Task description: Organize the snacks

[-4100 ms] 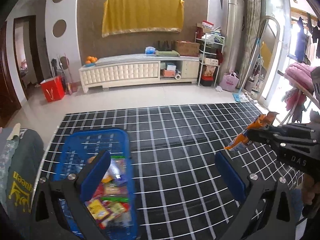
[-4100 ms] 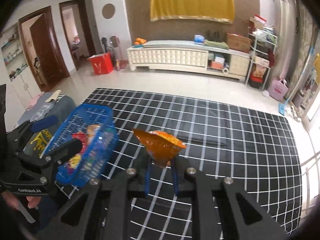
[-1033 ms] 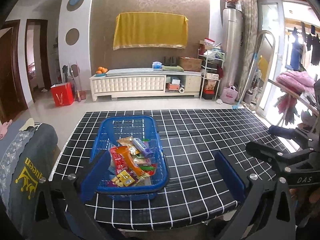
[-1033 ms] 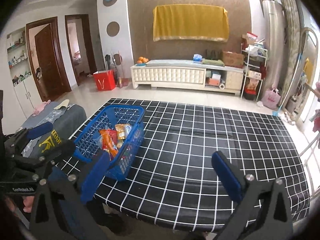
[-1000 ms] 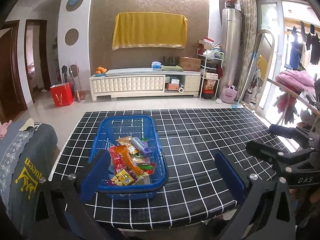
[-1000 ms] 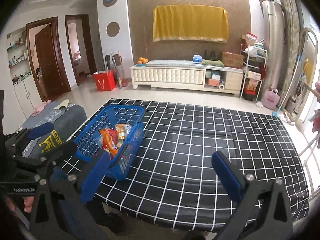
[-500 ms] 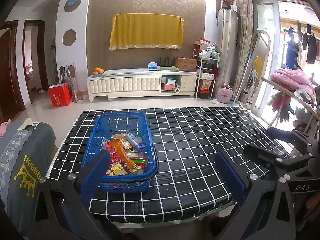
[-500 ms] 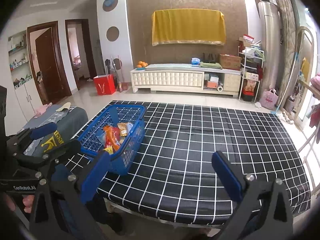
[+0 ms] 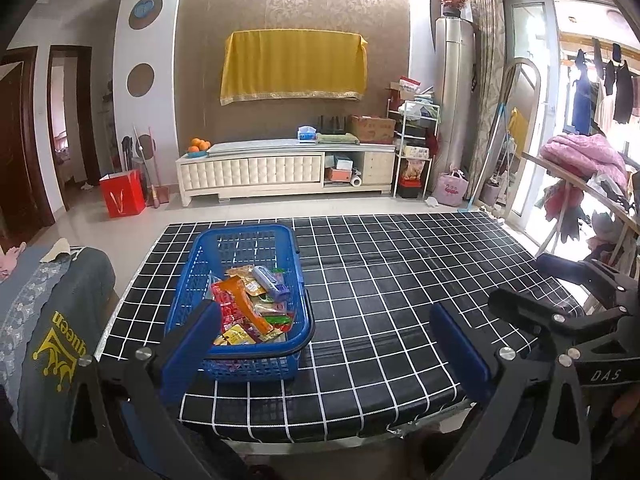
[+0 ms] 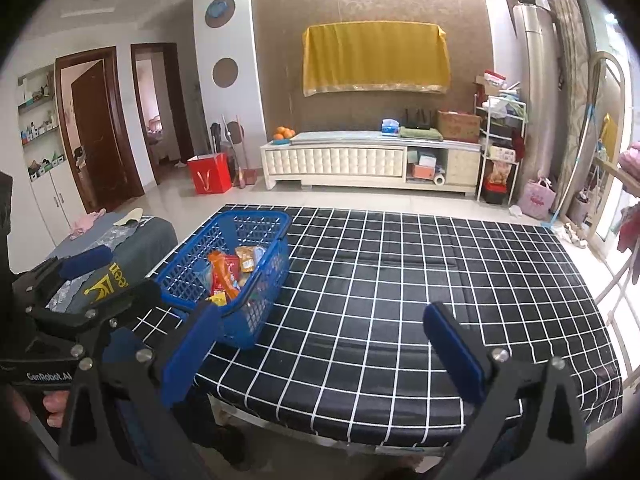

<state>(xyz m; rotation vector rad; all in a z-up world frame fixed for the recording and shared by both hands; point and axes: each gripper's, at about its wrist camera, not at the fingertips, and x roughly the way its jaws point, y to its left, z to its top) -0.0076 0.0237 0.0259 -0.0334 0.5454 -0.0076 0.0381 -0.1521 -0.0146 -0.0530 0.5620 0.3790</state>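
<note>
The blue basket sits on the left part of the tabletop, which is covered in a black cloth with a white grid. The basket's near wall stands close to the front edge and its left wall close to the left edge. The snacks lie heaped inside it, an orange packet on top.

To the right of the basket the cloth is bare out to the far and right edges, giving wide open room.

The left gripper hangs off the near edge with its jaws spread wide and nothing between them. The right gripper is likewise held back from the front edge, jaws wide apart and empty.

A grey cushioned seat stands just beside the left edge.
</note>
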